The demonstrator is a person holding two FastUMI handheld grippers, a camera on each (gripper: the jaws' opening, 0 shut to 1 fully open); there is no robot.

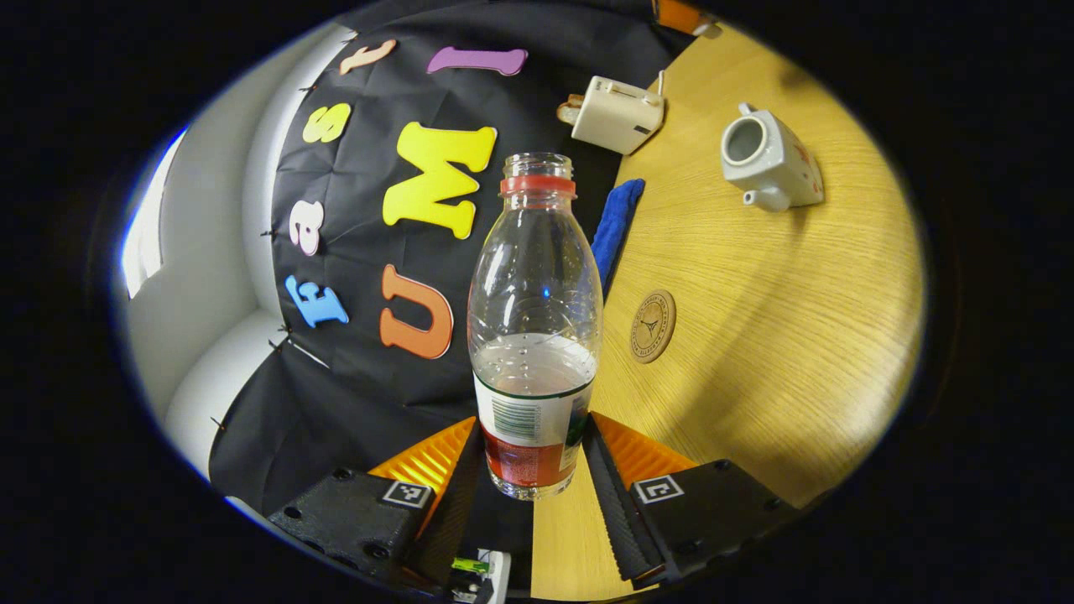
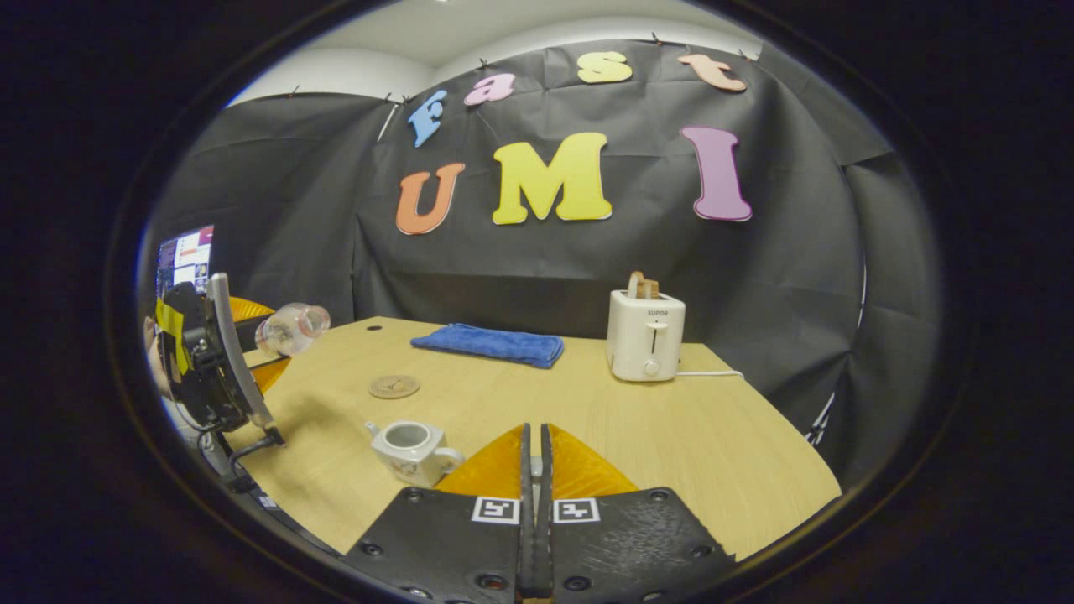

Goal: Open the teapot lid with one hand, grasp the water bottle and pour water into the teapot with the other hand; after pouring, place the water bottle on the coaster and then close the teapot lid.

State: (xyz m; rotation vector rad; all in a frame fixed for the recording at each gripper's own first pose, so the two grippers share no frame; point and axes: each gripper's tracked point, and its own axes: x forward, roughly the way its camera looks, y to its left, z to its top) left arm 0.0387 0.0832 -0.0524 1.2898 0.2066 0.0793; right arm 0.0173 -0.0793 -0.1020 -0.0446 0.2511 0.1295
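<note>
— Black cloth hangs behind a pale wooden table that runs across the lower half of the right gripper view. What stands on it?

— Toward the right, a white toaster with bread in its slot, and a folded blue towel left of it near the cloth. Further forward at lower left sits the white teapot, its top open so the hollow inside shows. A round coaster lies bare on the wood above it, well apart.

— And the bottle?

— In the left gripper view the water bottle fills the centre, uncapped, with water in its lower part. Both fingers of the left gripper pinch its labelled base, one on each side.

— Where is the teapot from there?

— Upper right of that frame, well apart from the bottle's mouth, with the coaster between them just right of the bottle.

— Can the other camera see that bottle?

— Yes, at far left, tilted near level above the table edge, held off the wood.

— The right gripper?

— Its fingers are pressed together at bottom centre with a small pale thing nipped between them; I cannot tell what. The teapot sits just left of the tips.
</note>
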